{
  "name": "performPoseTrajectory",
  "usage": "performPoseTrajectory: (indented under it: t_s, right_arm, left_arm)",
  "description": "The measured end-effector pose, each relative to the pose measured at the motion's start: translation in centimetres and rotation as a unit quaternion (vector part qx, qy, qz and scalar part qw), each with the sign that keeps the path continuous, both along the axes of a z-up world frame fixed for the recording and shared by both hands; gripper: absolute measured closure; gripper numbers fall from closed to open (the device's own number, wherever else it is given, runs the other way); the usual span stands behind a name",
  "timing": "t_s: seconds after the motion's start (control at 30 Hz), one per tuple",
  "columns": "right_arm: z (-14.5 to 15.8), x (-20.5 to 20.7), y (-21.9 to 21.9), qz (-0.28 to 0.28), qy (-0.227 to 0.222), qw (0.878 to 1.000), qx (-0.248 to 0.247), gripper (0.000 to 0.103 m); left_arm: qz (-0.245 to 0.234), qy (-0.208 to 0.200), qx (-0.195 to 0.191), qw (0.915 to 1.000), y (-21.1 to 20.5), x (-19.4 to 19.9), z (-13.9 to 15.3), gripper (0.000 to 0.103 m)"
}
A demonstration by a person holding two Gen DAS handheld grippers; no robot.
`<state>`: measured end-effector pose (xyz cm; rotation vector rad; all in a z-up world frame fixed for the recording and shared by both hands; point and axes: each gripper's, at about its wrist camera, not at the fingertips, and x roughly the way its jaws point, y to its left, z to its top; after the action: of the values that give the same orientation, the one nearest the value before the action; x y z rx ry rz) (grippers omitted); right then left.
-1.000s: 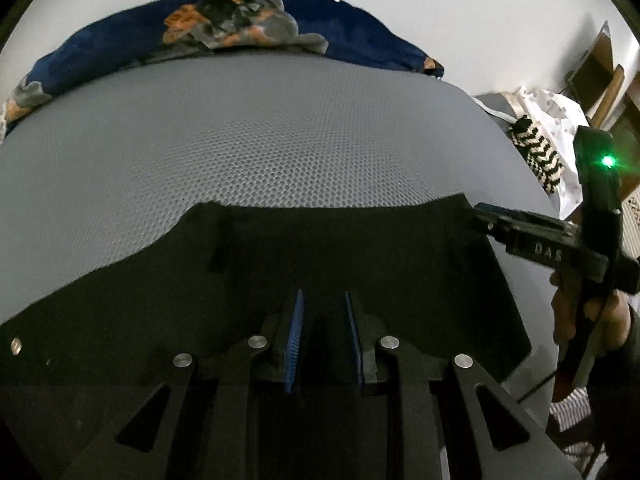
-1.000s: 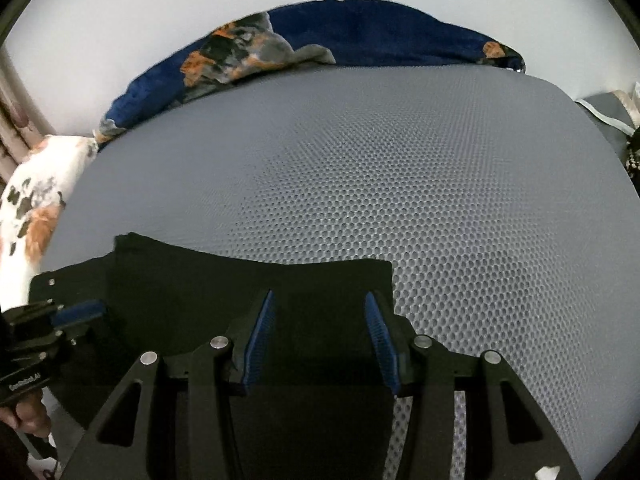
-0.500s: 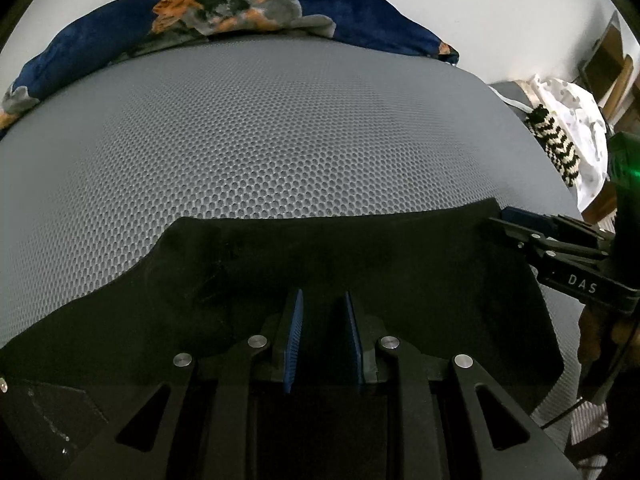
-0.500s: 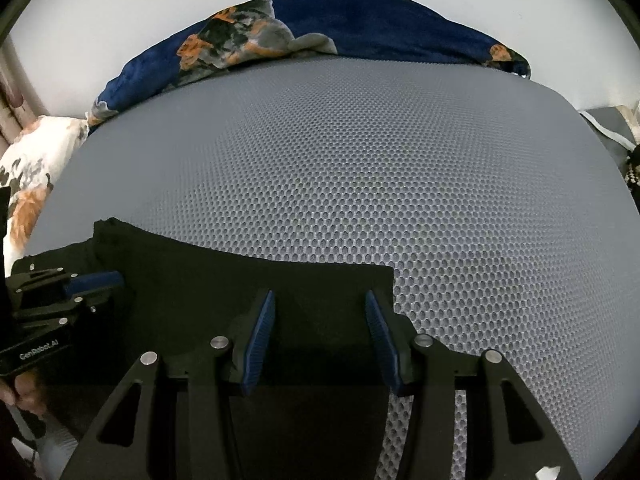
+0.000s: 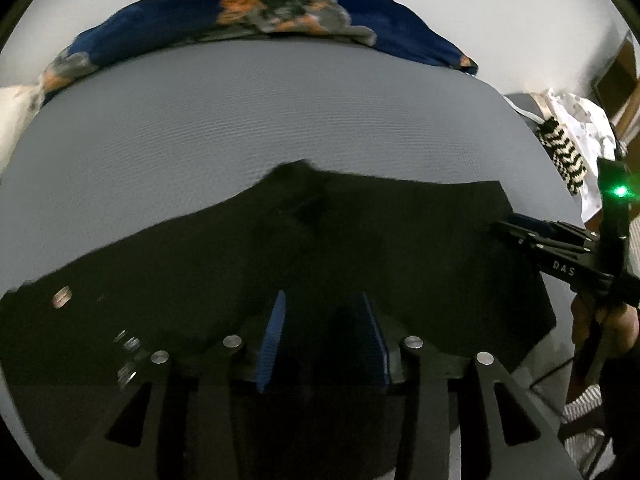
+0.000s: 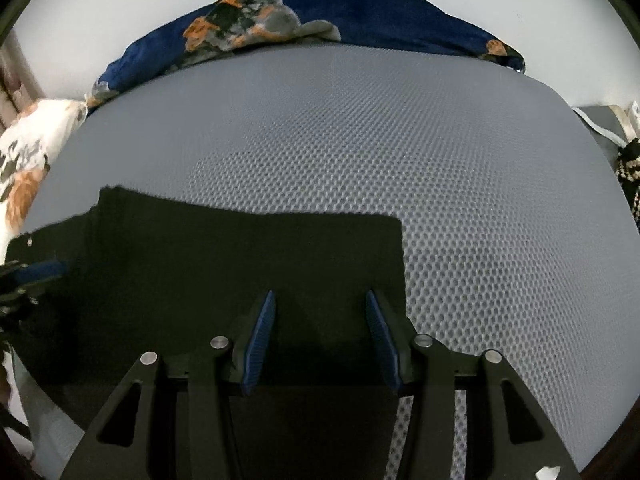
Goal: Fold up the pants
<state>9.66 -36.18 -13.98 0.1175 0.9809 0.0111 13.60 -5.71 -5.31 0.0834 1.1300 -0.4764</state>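
Two grippers sit at the near edge of your bed point(image 6: 400, 152), a wide grey mesh-covered mattress. Along its far side lies a navy blanket point(image 6: 380, 12) with orange and grey patches. The black pants point(image 5: 360, 248) lie spread flat on the near part of the bed, the fabric reaching under both sets of fingers. Your left gripper point(image 5: 322, 344) has its blue pads parted, the pants beneath them and nothing pinched. Your right gripper point(image 6: 320, 340) is likewise released, jaws spread above the pants close to their right edge. From the left view, your right hand point(image 5: 600, 324) shows beside the bed, wrapped around its tool's handle.
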Motion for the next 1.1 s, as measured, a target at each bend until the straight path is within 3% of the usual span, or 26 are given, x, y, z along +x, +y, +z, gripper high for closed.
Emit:
performPoseTrajectory:
  t_s: [0.47,0.8,0.97,1.1]
  right_arm:
    - [-0.6,-3.5,5.4,0.058,0.038,0.998,0.007,0.057]
    - [-0.4,-4.3,10.9,0.115,0.049,0.991,0.039,0.057]
    - [-0.2,-4.0,12.9,0.135,0.054,0.987,0.064,0.057]
    - [-0.1,-3.3,13.3,0.140,0.059,0.984,0.099,0.053]
  left_arm:
    - [0.115,-0.022,-0.001,0.9932,14.8,-3.2,4.7,0.050]
    - [0.190,-0.019,-0.003,0.9817,22.6,-4.0,3.8,0.048]
    - [0.208,-0.010,-0.035,0.9774,25.2,-3.8,3.2,0.048]
    - [0.216,0.023,-0.071,0.9735,26.9,-3.2,1.9,0.045]
